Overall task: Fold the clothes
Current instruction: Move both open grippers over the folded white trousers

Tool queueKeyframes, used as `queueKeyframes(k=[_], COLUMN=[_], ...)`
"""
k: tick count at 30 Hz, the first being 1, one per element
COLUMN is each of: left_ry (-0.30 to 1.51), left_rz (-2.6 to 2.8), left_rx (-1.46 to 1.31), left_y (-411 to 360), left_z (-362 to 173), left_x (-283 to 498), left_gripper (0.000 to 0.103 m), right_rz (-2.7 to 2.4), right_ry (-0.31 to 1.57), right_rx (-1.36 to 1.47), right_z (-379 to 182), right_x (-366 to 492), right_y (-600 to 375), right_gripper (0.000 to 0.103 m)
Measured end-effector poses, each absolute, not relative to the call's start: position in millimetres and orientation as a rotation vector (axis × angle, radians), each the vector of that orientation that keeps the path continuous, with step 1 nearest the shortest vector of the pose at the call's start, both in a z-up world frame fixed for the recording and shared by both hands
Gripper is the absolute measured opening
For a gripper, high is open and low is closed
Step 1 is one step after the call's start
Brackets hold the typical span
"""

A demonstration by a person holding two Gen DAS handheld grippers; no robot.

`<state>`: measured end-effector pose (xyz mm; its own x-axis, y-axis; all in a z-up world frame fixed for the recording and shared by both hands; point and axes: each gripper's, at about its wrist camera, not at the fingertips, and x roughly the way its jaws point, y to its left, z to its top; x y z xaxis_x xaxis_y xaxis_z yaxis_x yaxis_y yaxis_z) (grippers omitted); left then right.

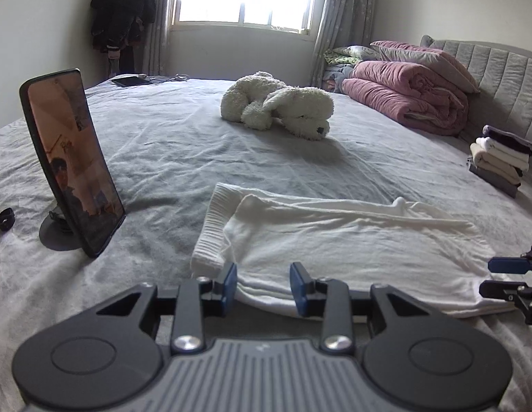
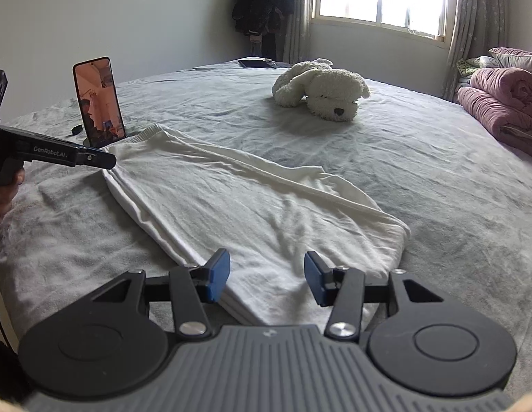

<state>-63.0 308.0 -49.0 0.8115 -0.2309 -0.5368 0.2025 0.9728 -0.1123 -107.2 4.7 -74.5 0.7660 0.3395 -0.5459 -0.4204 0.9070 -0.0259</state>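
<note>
Both sets of jaws stand parted, blue pads wide of each other, and neither grips anything. The left gripper point(image 1: 263, 285) sits low over the near edge of a white garment point(image 1: 338, 240) spread flat on the grey bed sheet point(image 1: 156, 137); the folded hem lies right between its jaws and just under the pads. Its ribbed waistband end runs ahead and to the left of those jaws.

The right gripper point(image 2: 267, 276) is at the other end of the same garment — its jaws straddle the cloth's near edge, with the fabric stretching away ahead and to the left. In the right wrist view the left gripper's black finger reaches in from the left side and touches the waistband end; part of a hand point(image 2: 3, 195) holds its handle.

Left of the left jaws, a phone point(image 1: 73, 161) leans on a round stand, screen lit. Well ahead of both grippers lies a white plush dog point(image 1: 279, 104). Far ahead and right of the left jaws, a stack of folded clothes point(image 1: 499, 159) sits near the padded headboard point(image 1: 499, 79) — beside it are rolled pink quilts point(image 1: 410, 96). A tablet point(image 1: 130, 81) rests at the far edge of the bed.
</note>
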Motion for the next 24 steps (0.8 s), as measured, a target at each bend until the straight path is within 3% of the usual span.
queueKeyframes(k=[11,18,24], left_ry=[0.646,0.645,0.646], left_rz=[-0.172,-0.073,-0.076], left_rx=[0.095,0.194,0.137], left_y=[297,296,301], left_z=[-65,-71,-59], left_x=[-56,-53,-57], left_gripper=[0.034,0.041,0.041], right_rz=[0.425,0.432,0.446], right_ry=[0.595,0.620,0.629], right_rx=[-0.189,-0.200,-0.178], right_z=[-83,-86,-81], right_x=[-111,-110,-111], right_y=[5,-1,-12], right_gripper=[0.051,0.057,0.059])
